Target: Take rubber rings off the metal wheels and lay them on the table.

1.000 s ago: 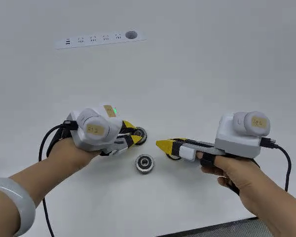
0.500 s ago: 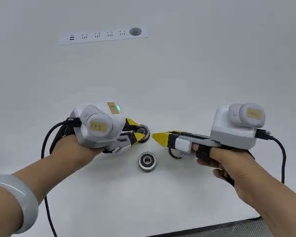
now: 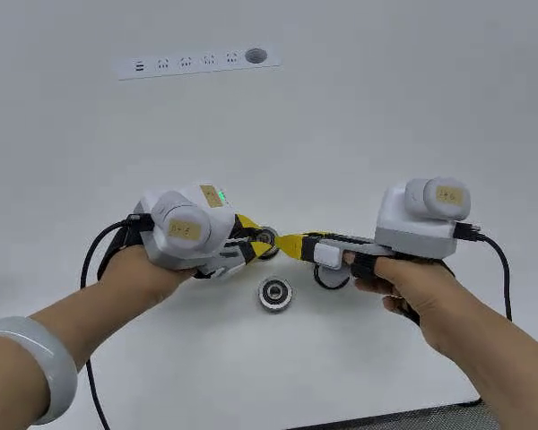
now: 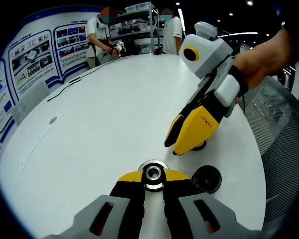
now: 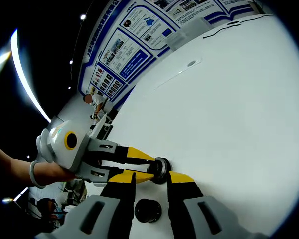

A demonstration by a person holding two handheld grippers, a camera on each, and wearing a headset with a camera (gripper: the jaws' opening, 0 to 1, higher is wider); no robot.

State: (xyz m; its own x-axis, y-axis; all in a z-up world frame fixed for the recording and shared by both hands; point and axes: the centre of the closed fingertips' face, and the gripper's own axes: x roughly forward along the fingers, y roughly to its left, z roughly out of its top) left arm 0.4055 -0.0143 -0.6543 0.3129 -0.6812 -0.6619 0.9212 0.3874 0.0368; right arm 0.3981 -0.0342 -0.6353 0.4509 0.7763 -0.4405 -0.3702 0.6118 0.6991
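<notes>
Centre: the left gripper (image 3: 251,244) and right gripper (image 3: 291,244) meet tip to tip at a wheel (image 3: 267,240), which the left jaws clamp; there is no way through between them.
Near side: a second wheel (image 3: 275,294) lies just in front of the tips, and a black ring (image 3: 326,281) lies under the right gripper (both flat on the table).
Far side: the table (image 3: 386,116) is bare up to the power strip (image 3: 197,63).
Flanks: a cable (image 3: 506,291) trails back from each gripper towards the person.

Wheel (image 3: 267,240): largely hidden between left tool (image 3: 255,242) tips. Ring (image 3: 327,286) to its right: partly covered by right tool (image 3: 291,244).
</notes>
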